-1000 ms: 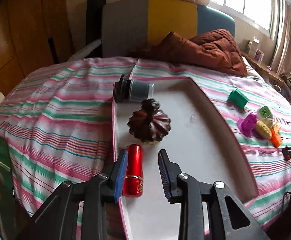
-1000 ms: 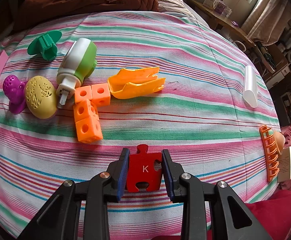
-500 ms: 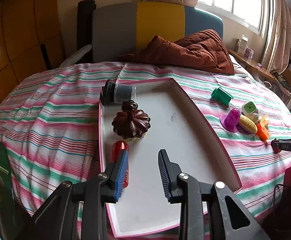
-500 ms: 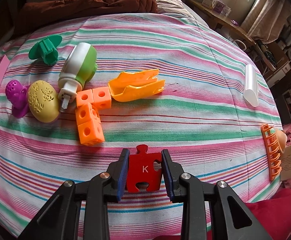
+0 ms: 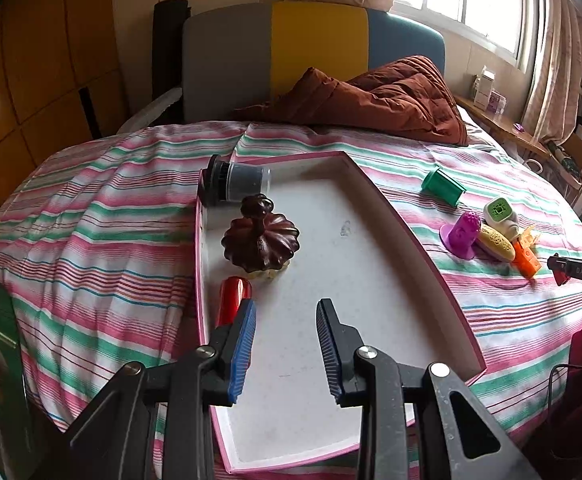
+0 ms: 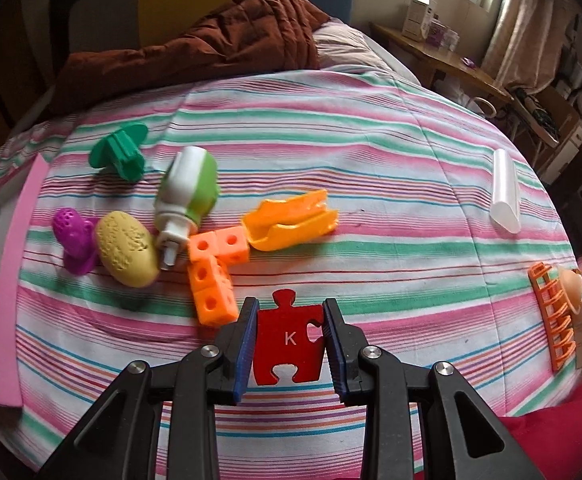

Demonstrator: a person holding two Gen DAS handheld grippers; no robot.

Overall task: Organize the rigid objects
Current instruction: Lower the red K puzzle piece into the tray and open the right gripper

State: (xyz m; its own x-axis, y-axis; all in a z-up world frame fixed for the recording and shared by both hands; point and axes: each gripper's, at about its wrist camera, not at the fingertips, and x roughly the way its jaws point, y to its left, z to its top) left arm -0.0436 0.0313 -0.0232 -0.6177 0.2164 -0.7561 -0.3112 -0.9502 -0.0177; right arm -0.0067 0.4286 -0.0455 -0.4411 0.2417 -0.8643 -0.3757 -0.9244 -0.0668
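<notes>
A pink-rimmed white tray (image 5: 407, 236) lies on the striped bed. In it are a red cylinder (image 5: 231, 300), a dark brown pumpkin-shaped lid (image 5: 259, 240) and a grey jar (image 5: 237, 180) on its side. My left gripper (image 5: 286, 328) is open and empty above the tray's near half. My right gripper (image 6: 289, 332) is shut on a red puzzle piece (image 6: 289, 340) marked K, held just above the bedspread. It shows at the left wrist view's right edge (image 5: 561, 270).
Loose toys lie right of the tray: green piece (image 6: 121, 152), purple piece (image 6: 73, 236), yellow oval (image 6: 127, 248), green-white bottle (image 6: 187, 192), orange cubes (image 6: 211, 272), orange scoop (image 6: 291, 224). A white tube (image 6: 505, 190) and orange rack (image 6: 551, 316) lie far right. A brown quilt (image 5: 371, 96) lies behind.
My left gripper has pulled back and up from the red cylinder, staying open. My right gripper has lifted and tilted up slightly, still gripping the puzzle piece.
</notes>
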